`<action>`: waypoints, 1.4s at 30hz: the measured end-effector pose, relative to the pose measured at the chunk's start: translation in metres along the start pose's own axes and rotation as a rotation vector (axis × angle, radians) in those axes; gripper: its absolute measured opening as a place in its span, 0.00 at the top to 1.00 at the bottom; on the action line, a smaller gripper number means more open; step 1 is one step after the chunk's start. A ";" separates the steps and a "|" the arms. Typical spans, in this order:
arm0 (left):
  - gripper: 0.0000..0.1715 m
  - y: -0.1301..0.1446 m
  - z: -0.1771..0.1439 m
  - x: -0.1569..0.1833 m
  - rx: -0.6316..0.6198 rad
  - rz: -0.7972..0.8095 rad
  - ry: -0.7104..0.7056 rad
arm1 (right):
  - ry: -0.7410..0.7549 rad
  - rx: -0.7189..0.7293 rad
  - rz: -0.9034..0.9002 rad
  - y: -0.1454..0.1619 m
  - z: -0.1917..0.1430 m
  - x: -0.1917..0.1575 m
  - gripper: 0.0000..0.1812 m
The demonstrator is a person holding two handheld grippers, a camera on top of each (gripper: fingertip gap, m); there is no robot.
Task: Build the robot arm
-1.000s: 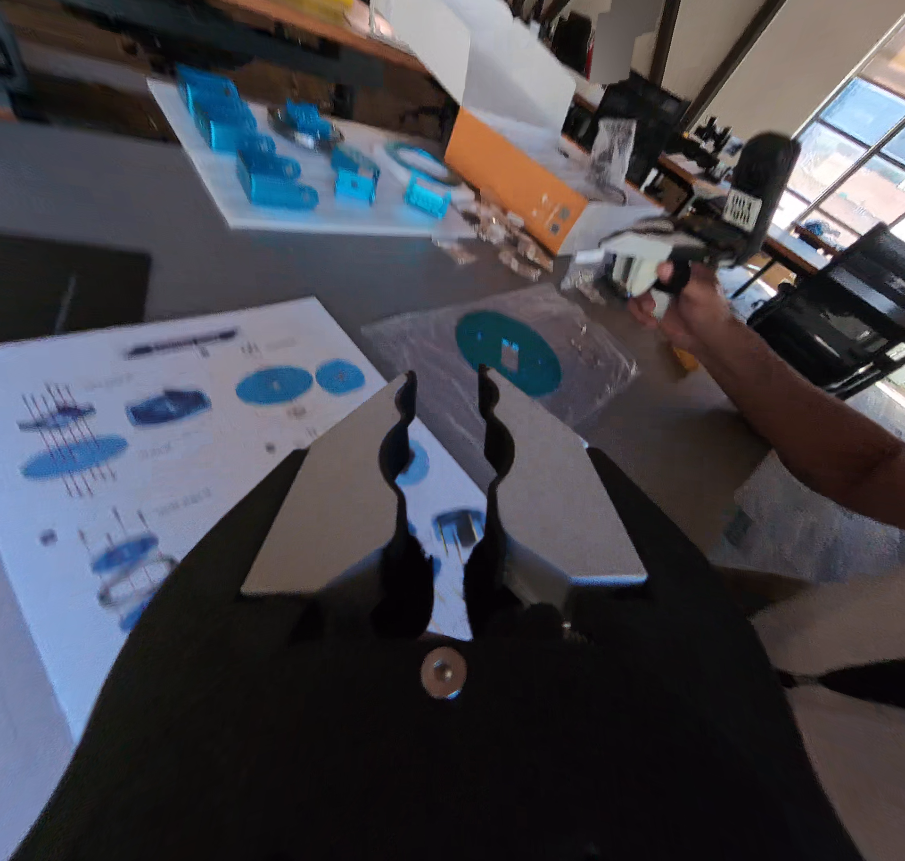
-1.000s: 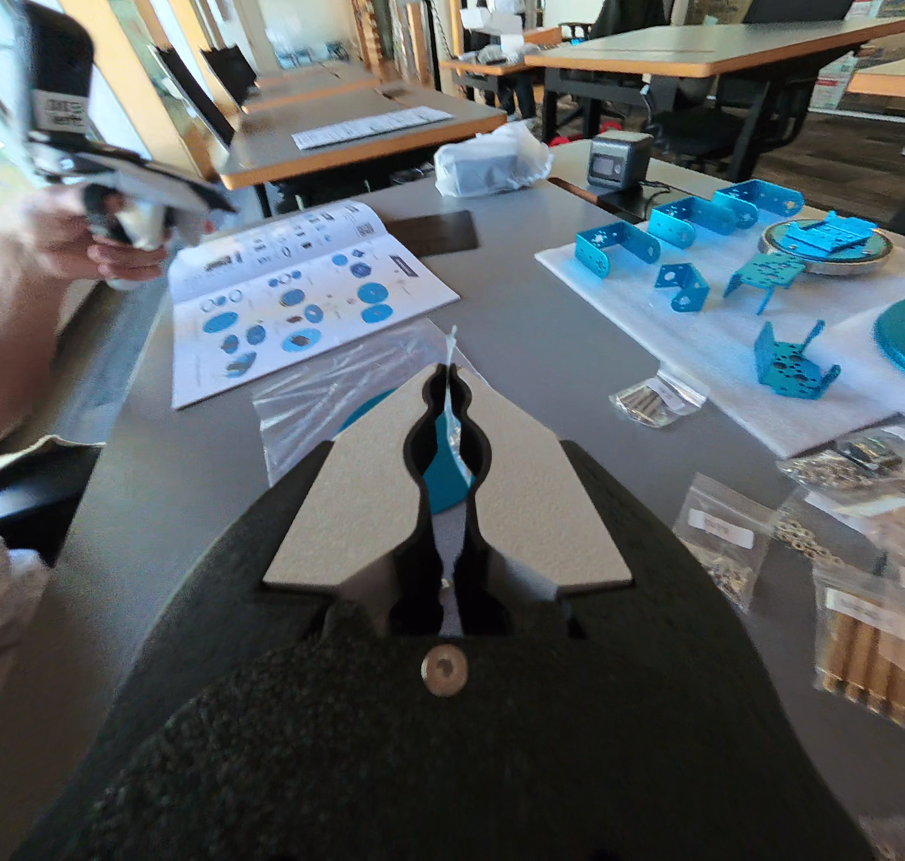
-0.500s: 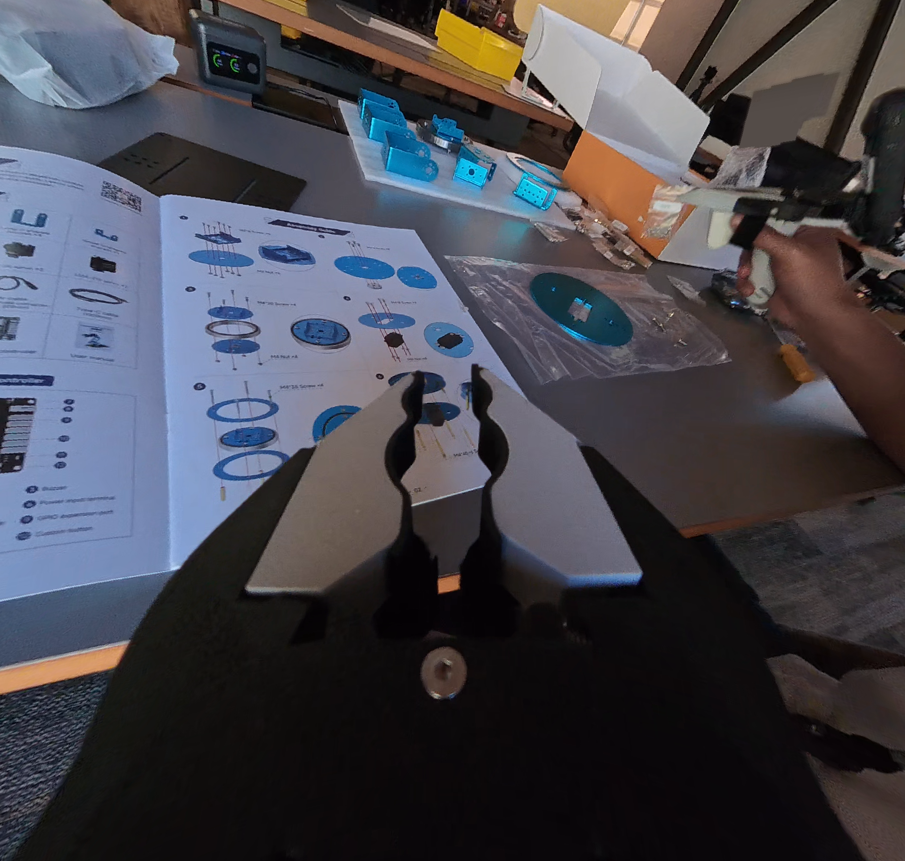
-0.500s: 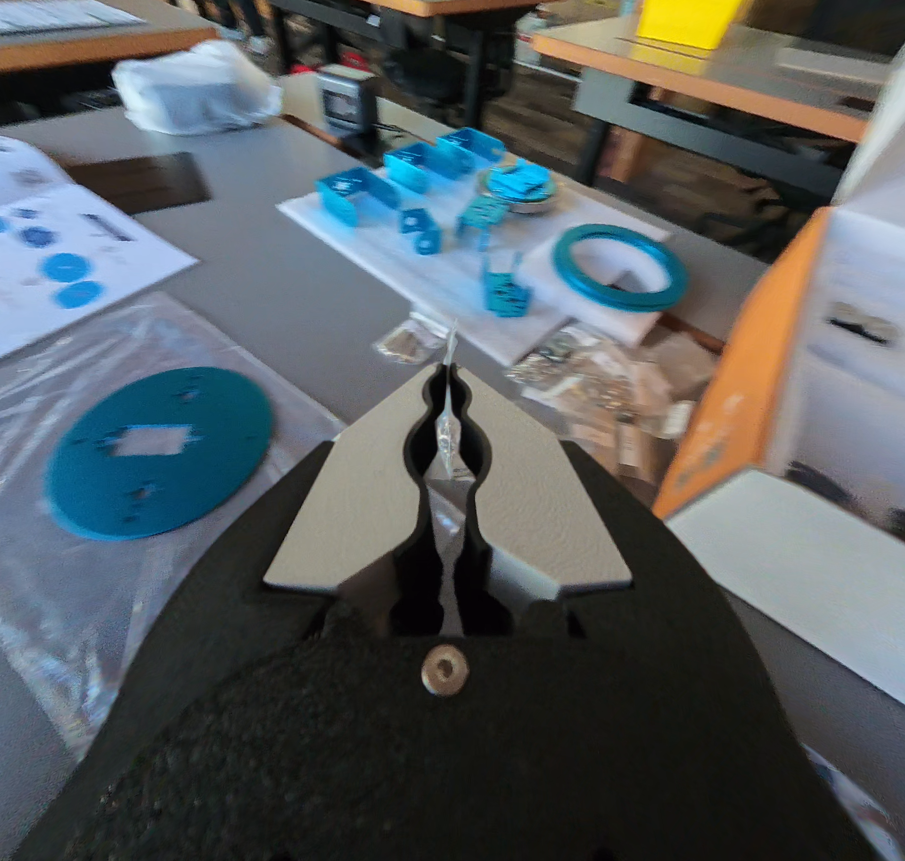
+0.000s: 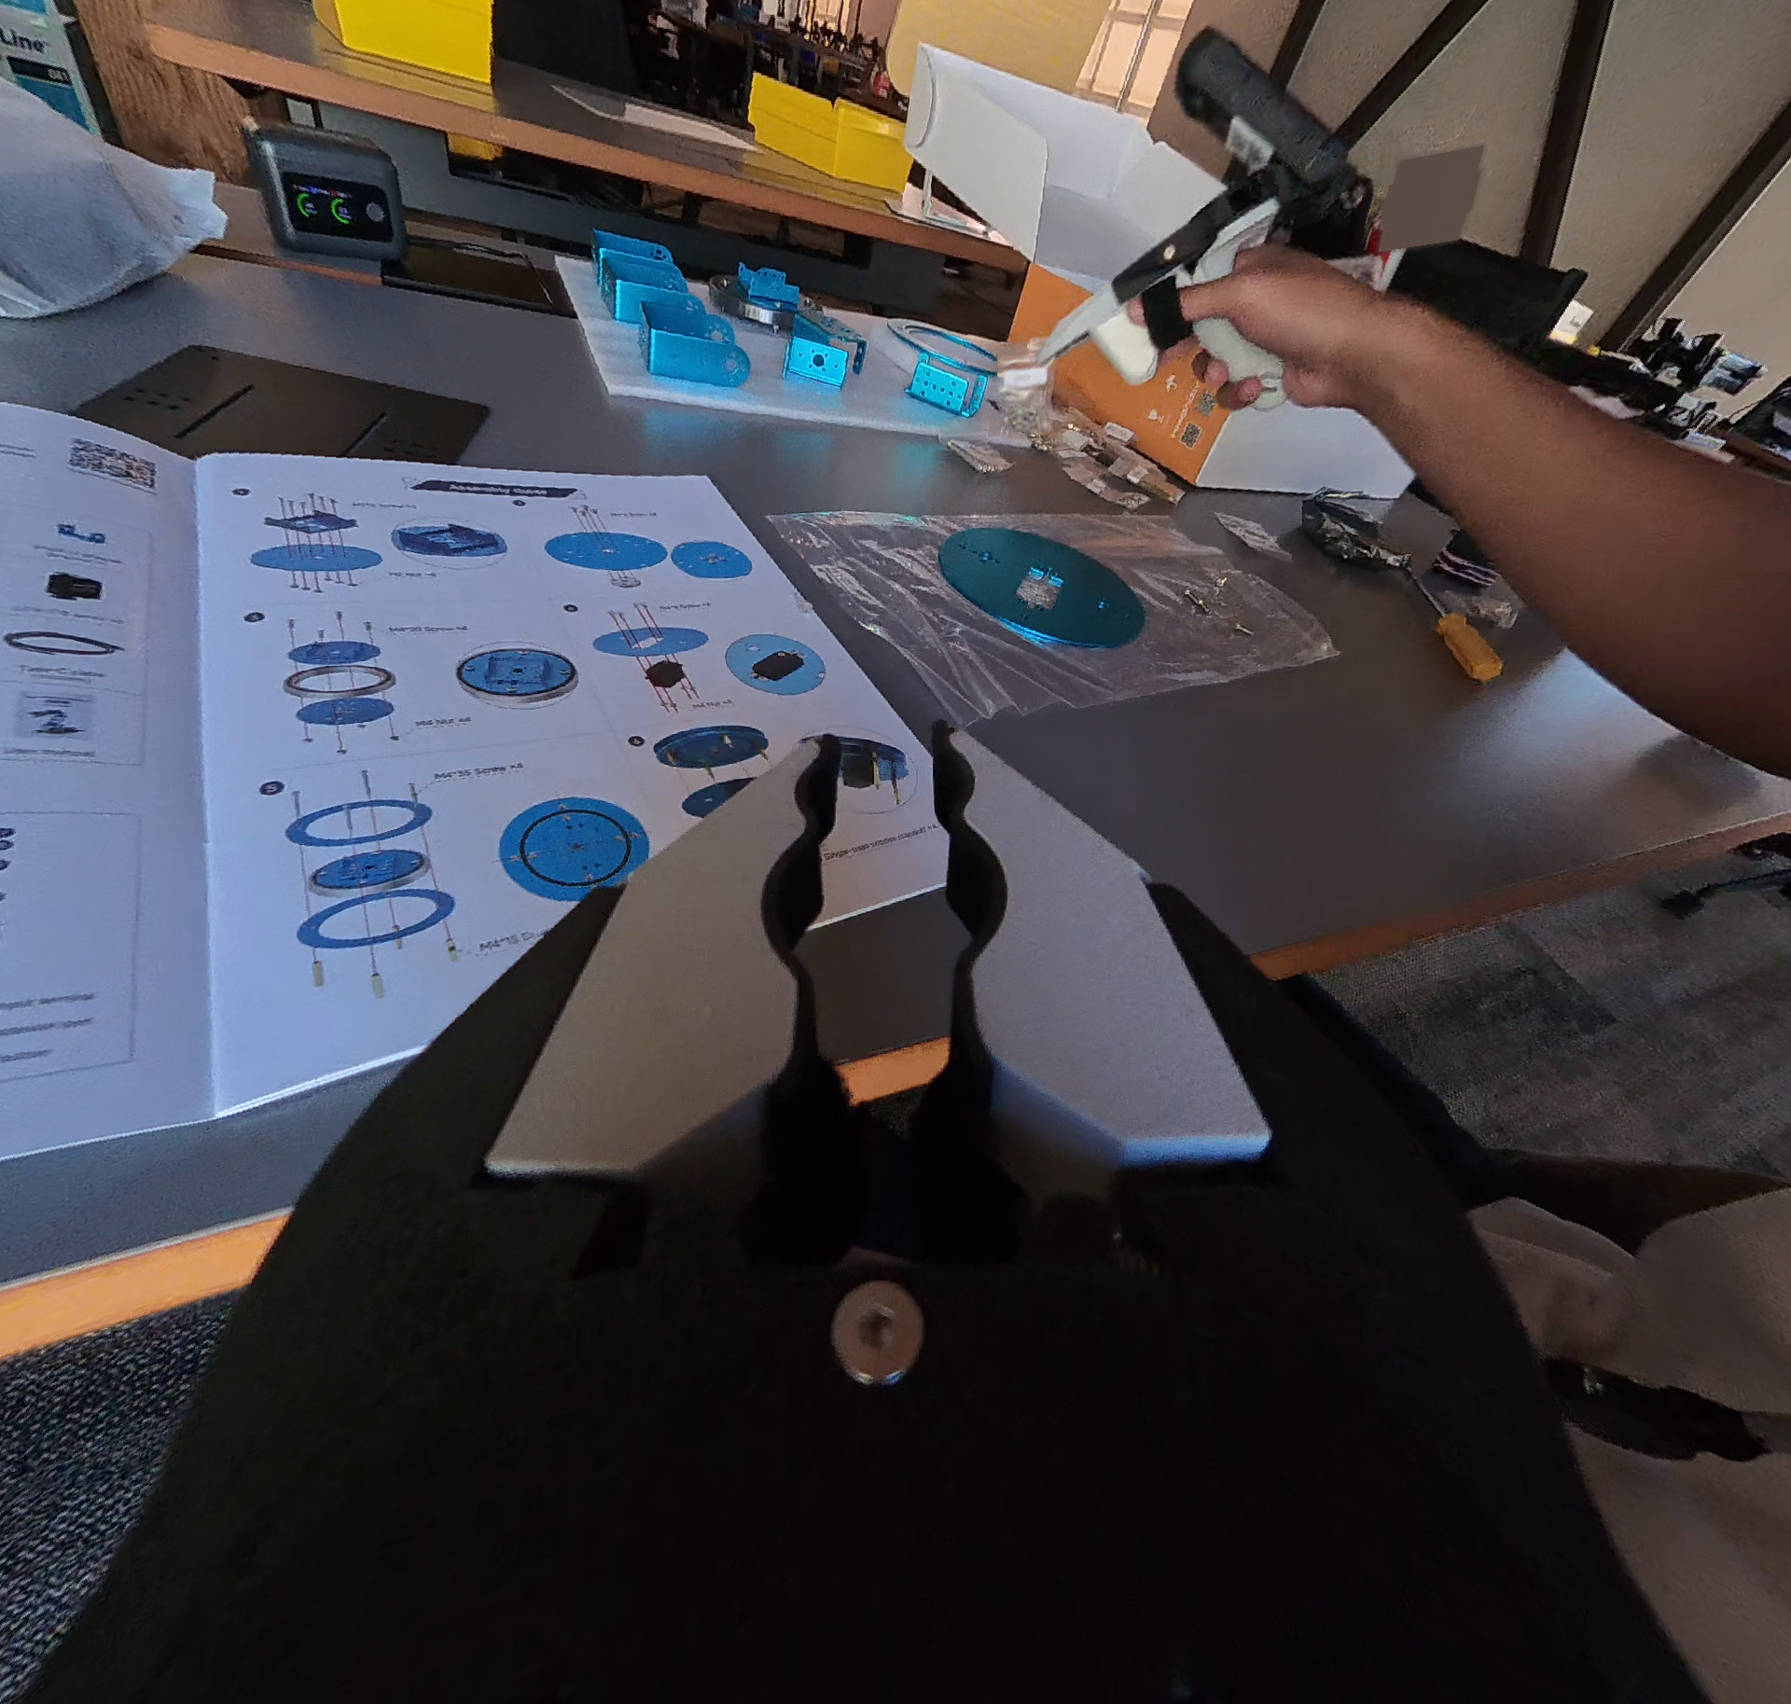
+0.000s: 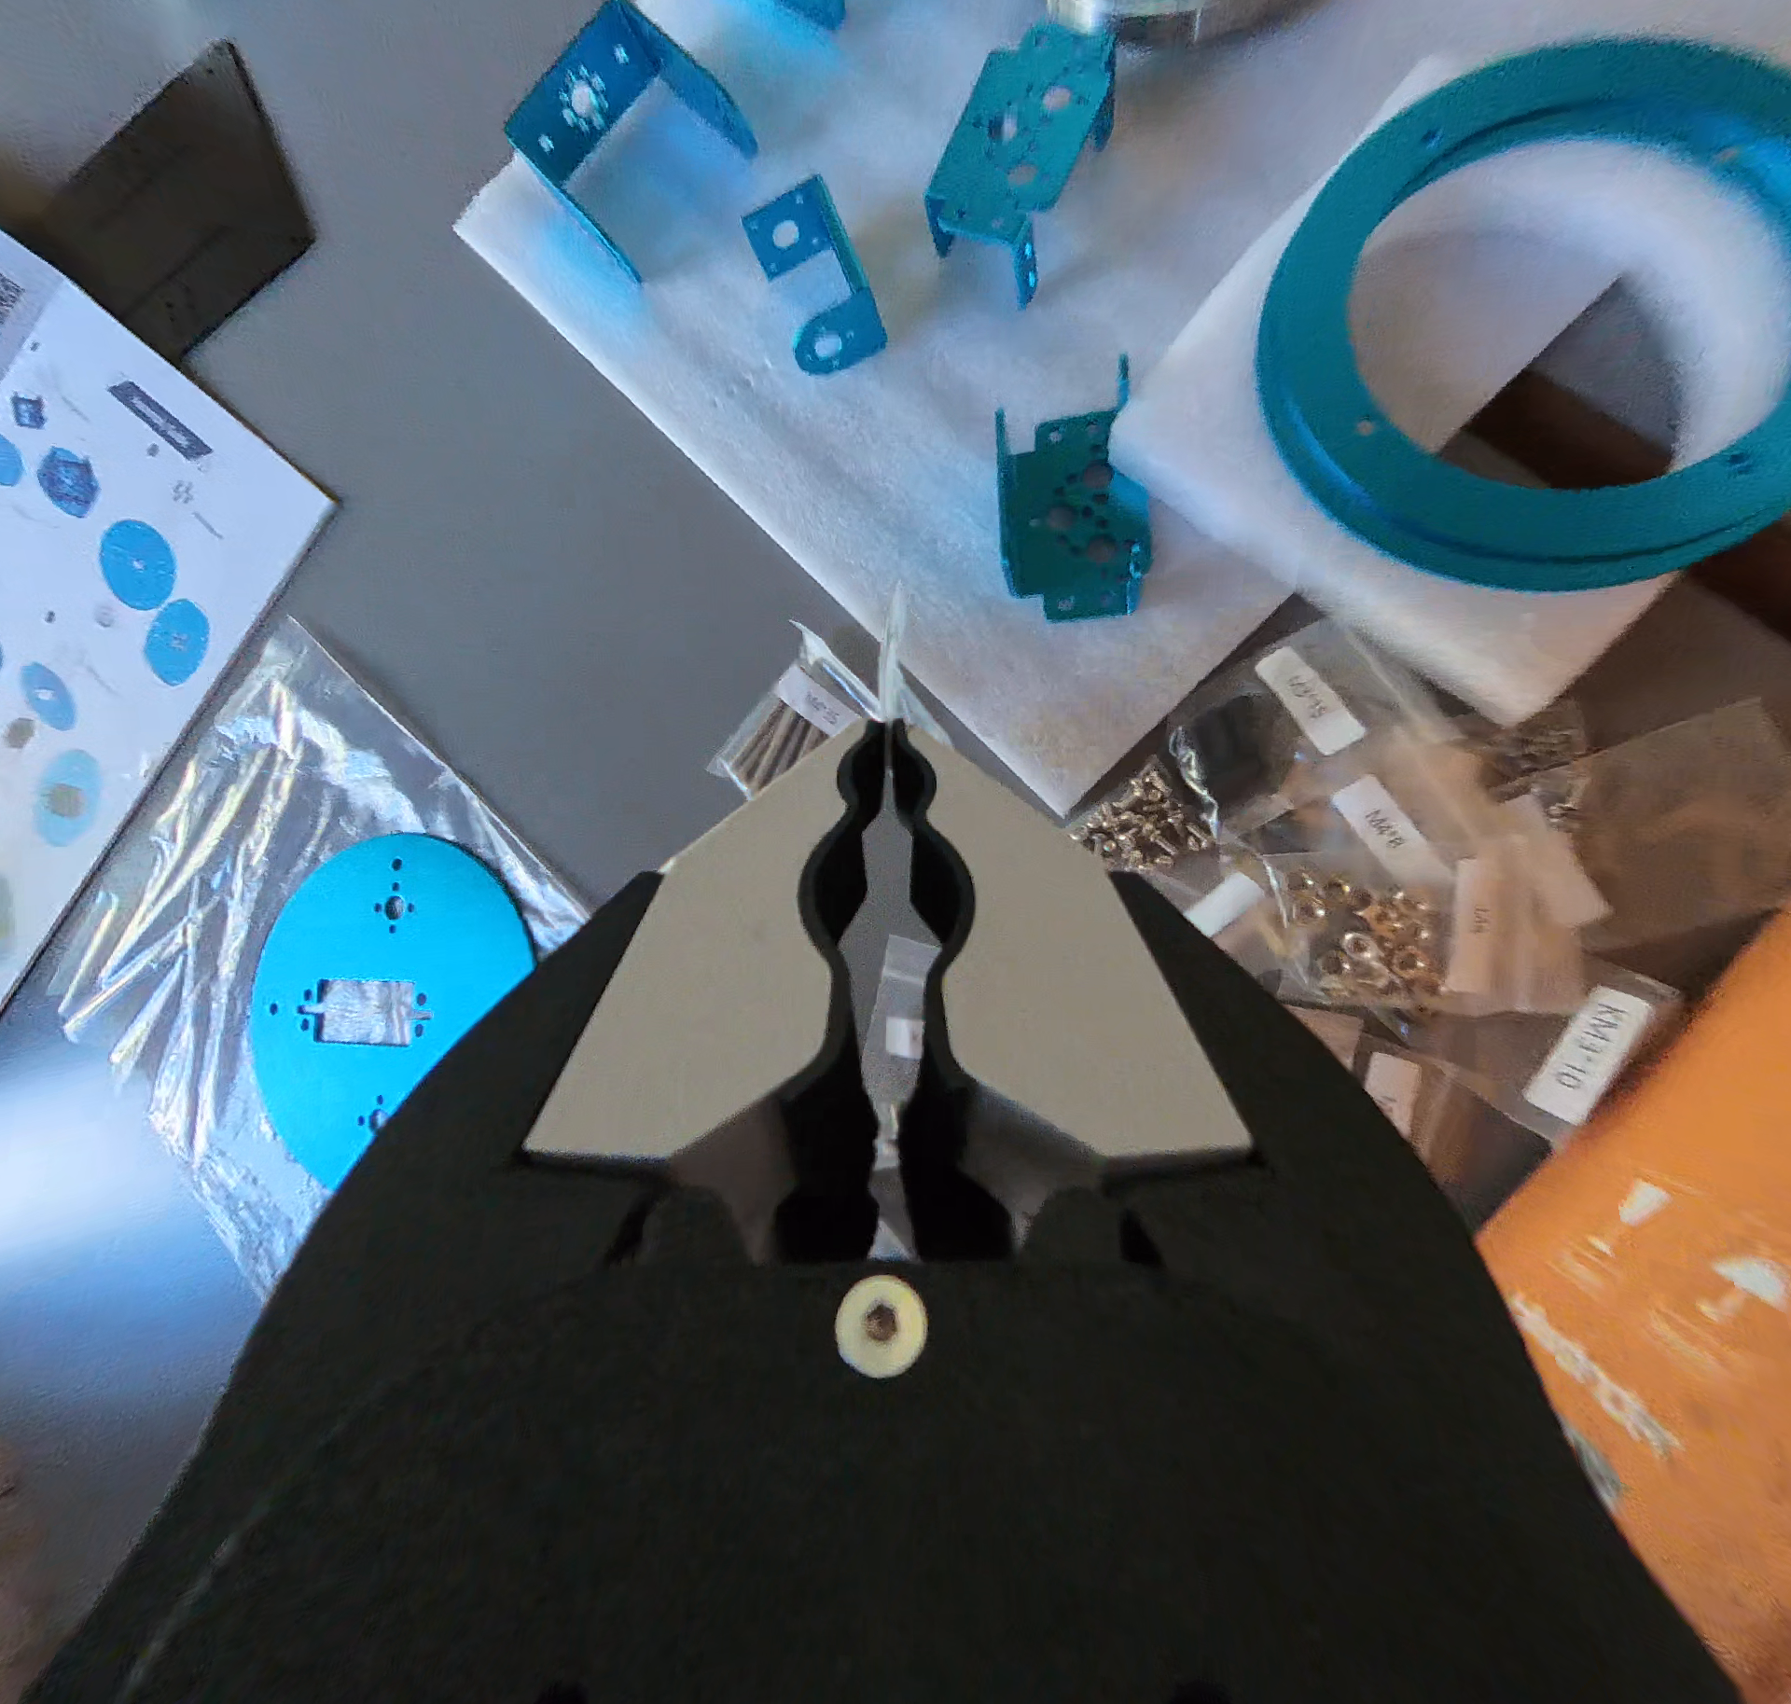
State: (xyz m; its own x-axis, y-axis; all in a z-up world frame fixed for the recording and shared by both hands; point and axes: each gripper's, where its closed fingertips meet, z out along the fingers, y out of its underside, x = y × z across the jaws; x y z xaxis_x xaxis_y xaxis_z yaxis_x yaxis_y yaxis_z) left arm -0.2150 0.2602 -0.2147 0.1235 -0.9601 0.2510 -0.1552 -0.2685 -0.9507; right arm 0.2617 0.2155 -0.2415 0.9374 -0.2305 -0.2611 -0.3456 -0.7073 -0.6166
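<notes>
My right gripper [image 6: 887, 729] is shut on a small clear plastic bag [image 6: 894, 650]. The bag's edge sticks out past the tips, and more of it shows between the fingers. The gripper hangs above several small bags of screws and nuts [image 6: 1357, 911], beside a white foam sheet [image 6: 872, 495] that carries blue metal brackets [image 6: 1066, 514]. My left gripper [image 5: 882, 742] is open and empty above the near corner of an open instruction booklet [image 5: 436, 688]. In the left wrist view a hand holds the right gripper [image 5: 1115, 320] high at the back right.
A blue disc [image 6: 455, 960] lies on a clear plastic bag in the middle of the table, also in the left wrist view [image 5: 1095, 616]. A blue ring [image 6: 1512, 533] rests on foam. An orange box [image 6: 1648, 1270] stands at the right. A yellow-handled screwdriver [image 5: 1468, 655] lies near the table's front edge [image 5: 1454, 911]. My right fingertips sit around 50 centimeters from my left ones.
My right gripper has swung right from the booklet and disc to above the foam sheet and hardware bags, tilting downward, still holding the small bag. My left gripper has drawn back toward the table's edge.
</notes>
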 end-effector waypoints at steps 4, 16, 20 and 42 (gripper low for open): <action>0.89 0.000 -0.007 -0.005 -0.009 0.017 -0.029 | 0.013 -0.038 0.015 0.019 0.018 0.020 1.00; 0.89 0.005 0.015 0.010 -0.055 0.040 0.018 | 0.324 -0.065 -0.221 0.041 -0.030 0.037 0.83; 0.89 0.009 0.025 0.016 -0.081 0.066 0.046 | 0.236 -0.051 -0.232 0.075 -0.077 0.010 0.74; 0.89 0.001 0.046 0.051 -0.109 0.110 0.151 | 0.240 -0.079 -0.249 0.186 -0.087 0.035 0.96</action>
State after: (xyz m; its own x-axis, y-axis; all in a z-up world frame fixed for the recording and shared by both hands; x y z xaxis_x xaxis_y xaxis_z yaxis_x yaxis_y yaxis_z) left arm -0.1641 0.2144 -0.2113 -0.0469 -0.9827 0.1792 -0.2657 -0.1607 -0.9506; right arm 0.2338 0.0179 -0.3008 0.9791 -0.1879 0.0780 -0.1093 -0.8092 -0.5773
